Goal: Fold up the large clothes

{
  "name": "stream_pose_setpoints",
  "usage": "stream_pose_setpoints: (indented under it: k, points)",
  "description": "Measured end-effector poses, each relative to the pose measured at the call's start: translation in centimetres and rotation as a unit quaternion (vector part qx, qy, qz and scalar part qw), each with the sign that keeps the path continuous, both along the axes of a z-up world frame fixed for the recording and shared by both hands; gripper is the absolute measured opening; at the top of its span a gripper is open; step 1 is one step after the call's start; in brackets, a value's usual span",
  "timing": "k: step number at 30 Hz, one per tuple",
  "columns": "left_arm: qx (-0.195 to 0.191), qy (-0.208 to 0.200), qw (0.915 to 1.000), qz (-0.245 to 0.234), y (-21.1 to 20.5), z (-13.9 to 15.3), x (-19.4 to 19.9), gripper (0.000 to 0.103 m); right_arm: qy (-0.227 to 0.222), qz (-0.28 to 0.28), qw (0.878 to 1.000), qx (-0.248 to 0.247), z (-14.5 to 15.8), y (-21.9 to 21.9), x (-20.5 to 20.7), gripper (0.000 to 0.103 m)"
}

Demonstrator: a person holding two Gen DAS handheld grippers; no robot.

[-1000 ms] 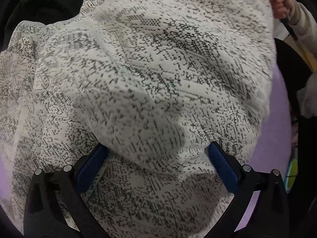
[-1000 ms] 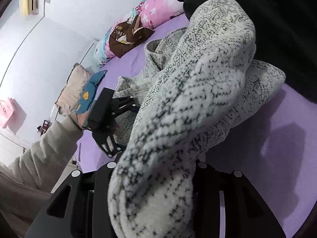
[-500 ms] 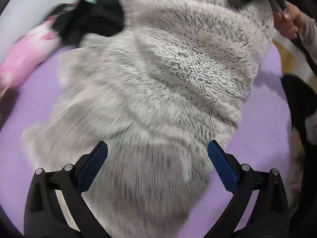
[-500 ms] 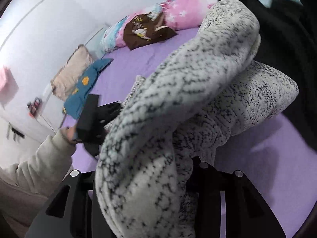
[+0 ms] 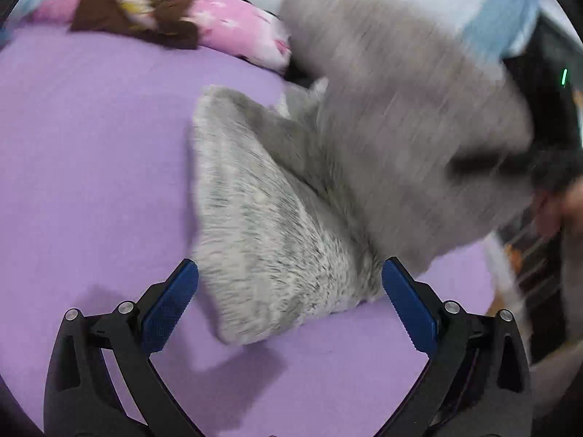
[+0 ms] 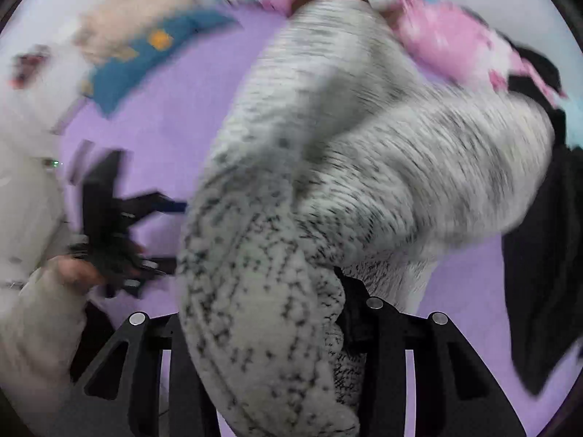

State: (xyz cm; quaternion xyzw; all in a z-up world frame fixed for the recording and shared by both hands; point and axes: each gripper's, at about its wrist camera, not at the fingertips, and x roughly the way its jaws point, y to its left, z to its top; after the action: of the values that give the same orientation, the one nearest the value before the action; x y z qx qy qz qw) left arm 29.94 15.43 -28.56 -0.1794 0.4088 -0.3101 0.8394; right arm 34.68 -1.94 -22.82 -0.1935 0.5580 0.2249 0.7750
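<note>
A grey-and-white knitted sweater [image 5: 277,240] lies partly on the purple bed [image 5: 91,153], blurred by motion. Its near corner sits between the blue pads [image 5: 171,306] of my left gripper [image 5: 289,302], which stands wide open and does not press on it. The sweater's far part rises to the right, toward a blurred hand [image 5: 564,204]. In the right wrist view my right gripper [image 6: 262,313] is shut on a thick bunch of the sweater [image 6: 328,167], which hides its fingertips. My left gripper [image 6: 167,236] shows there at the left, held by a hand [image 6: 73,273] in a cream sleeve.
A pink pillow with a brown figure [image 5: 204,25] lies at the head of the bed. A blue cushion [image 6: 145,62] and a beige pillow [image 6: 142,11] lie further off. A black garment [image 6: 539,255] covers the bed's right side. Bare purple sheet [image 6: 153,134] lies to the left.
The left gripper has pulled back and rolled; the sweater no longer fills its view and bare bed shows. The right gripper has kept its grip and swung the sweater across the bed.
</note>
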Motion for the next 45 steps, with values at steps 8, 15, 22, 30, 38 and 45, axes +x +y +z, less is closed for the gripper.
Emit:
stream_pose_setpoints:
  k: [8, 15, 22, 30, 38, 45]
  points:
    - [-0.033, -0.006, 0.9948, 0.096, 9.6, 2.0, -1.1, 0.097, -0.012, 0.043, 0.985, -0.165, -10.8, 10.7, -1.3, 0.047]
    - [-0.034, 0.004, 0.9932, 0.111, 11.9, 2.5, -0.8, 0.097, -0.025, 0.059, 0.987, -0.145, -13.5, 11.5, -3.0, 0.087]
    - [-0.045, 0.001, 0.9971, 0.062, 9.5, 2.2, 0.5, 0.097, 0.027, 0.022, 0.997, 0.066, -8.4, 4.2, -1.1, 0.098]
    - [-0.070, 0.004, 0.9973, 0.023, 7.4, 2.7, 0.8, 0.097, 0.099, 0.012, 0.960, 0.262, -4.4, -4.9, 0.1, 0.097]
    - [-0.007, 0.010, 0.9999, -0.004, 0.8, 4.6, -1.0, 0.097, -0.023, 0.068, 0.989, 0.128, 5.6, -9.9, 3.6, 0.097]
    - [0.002, 0.068, 0.9966, 0.046, -4.0, 3.2, -3.4, 0.097, -0.022, 0.230, 0.971, -0.059, 6.8, -0.4, 8.6, 0.097]
